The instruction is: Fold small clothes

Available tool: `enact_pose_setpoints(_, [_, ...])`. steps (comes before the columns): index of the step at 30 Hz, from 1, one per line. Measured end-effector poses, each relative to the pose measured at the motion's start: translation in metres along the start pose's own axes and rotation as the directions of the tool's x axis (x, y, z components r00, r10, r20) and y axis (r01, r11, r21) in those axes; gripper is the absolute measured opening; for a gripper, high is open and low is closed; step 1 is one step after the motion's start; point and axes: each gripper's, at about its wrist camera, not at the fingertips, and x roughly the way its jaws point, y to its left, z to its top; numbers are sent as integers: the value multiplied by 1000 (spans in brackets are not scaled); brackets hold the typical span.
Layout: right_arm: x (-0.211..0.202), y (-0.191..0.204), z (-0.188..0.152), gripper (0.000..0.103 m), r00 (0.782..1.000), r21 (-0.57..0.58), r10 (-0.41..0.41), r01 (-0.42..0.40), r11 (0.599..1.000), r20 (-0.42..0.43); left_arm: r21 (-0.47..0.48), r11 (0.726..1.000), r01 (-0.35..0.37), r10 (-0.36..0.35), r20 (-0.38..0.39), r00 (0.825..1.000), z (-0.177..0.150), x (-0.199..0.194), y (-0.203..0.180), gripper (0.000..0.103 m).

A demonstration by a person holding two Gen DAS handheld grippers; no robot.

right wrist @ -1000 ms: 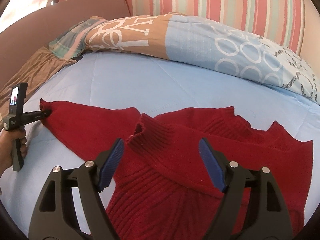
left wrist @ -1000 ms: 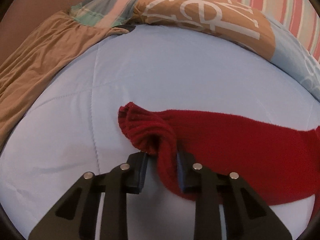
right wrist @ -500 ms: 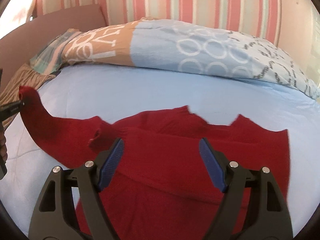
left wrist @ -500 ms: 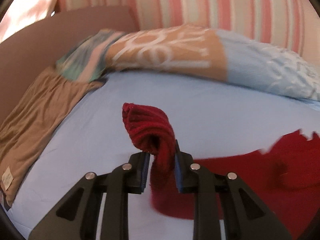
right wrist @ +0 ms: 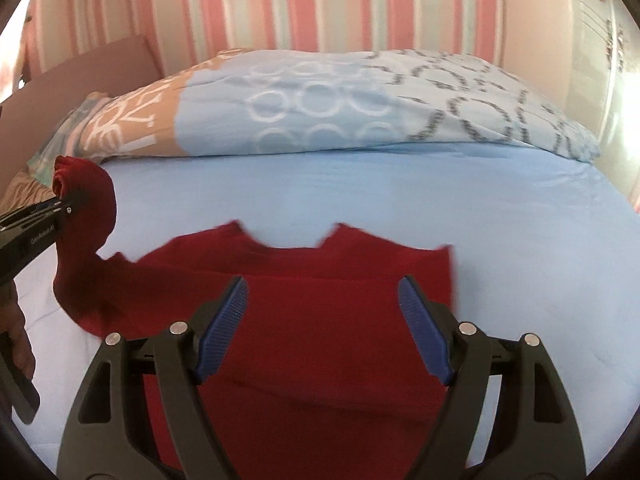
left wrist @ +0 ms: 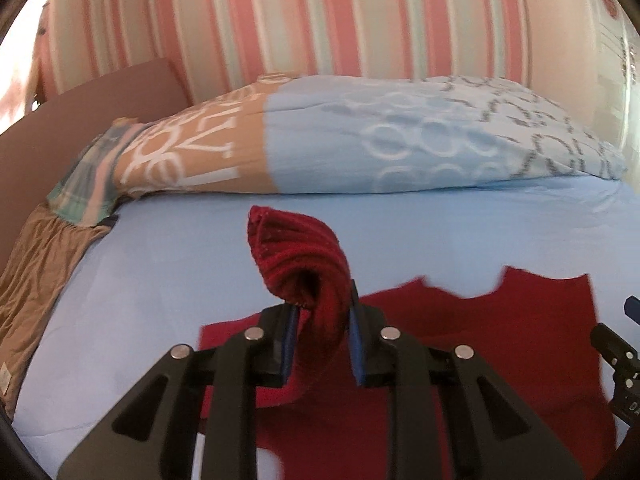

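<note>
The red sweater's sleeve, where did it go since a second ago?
The left gripper, shut on the sleeve cuff, lifted it off the blue bedsheet and carried it over the red sweater body. The right gripper stayed open above the sweater, holding nothing.

Sweater point(right wrist: 320, 320) spread on near bed point(right wrist: 400, 200); sleeve point(left wrist: 316, 272) raised at left; pillow point(right wrist: 360, 108) lying behind, against far wall point(right wrist: 320, 0).

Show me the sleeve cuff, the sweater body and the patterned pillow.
sleeve cuff point(left wrist: 292, 240): left wrist view, ribbed end above the fingers.
sweater body point(right wrist: 320, 320): right wrist view, flat middle of the red knit.
patterned pillow point(right wrist: 320, 116): right wrist view, blue ringed section.
</note>
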Motion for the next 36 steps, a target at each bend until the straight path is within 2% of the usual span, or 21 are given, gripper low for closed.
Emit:
enact_pose_setpoints(8, [-6,-92,-10,78,998,76,-57,58,995,-14,31,998,62,-62,-25,998,-2,-1,-98,22])
enact_pose_setpoints(15, [-2,-142,-20,78,996,123,-82,85,989,-32,112,987,112,-107,-52,993,-18,6,-183,22])
enact_pose_setpoints(20, [-2,-165,-30,78,995,141,-87,93,986,-44,145,979,146,-136,-78,988,-30,14,-228,23])
enact_pose_setpoints(22, [0,-173,-35,78,995,148,-90,97,984,-51,164,973,163,-150,-90,985,-36,17,-243,29])
enact_pose_setpoints(23, [1,-178,-37,78,995,156,-85,93,983,-56,176,968,179,-162,-103,981,-40,21,-250,50])
enact_pose_setpoints(24, [1,-180,-39,78,995,160,-83,92,983,-59,174,966,192,-175,-112,978,-44,24,-253,79])
enact_pose_setpoints(25, [1,-182,-41,78,994,163,-87,96,982,-61,164,967,196,-179,-112,977,-47,24,-253,87])
enact_pose_setpoints(28, [0,-184,-44,79,994,165,-91,100,981,-63,131,971,200,-190,-84,978,-51,18,-247,91])
enact_pose_setpoints(32, [0,-180,-43,80,993,162,-95,104,981,-63,156,971,181,-175,-51,983,-48,10,-238,92])
enact_pose_setpoints(36, [3,-163,-41,80,993,150,-95,104,983,-65,131,979,157,-154,-33,987,-45,7,-209,92])
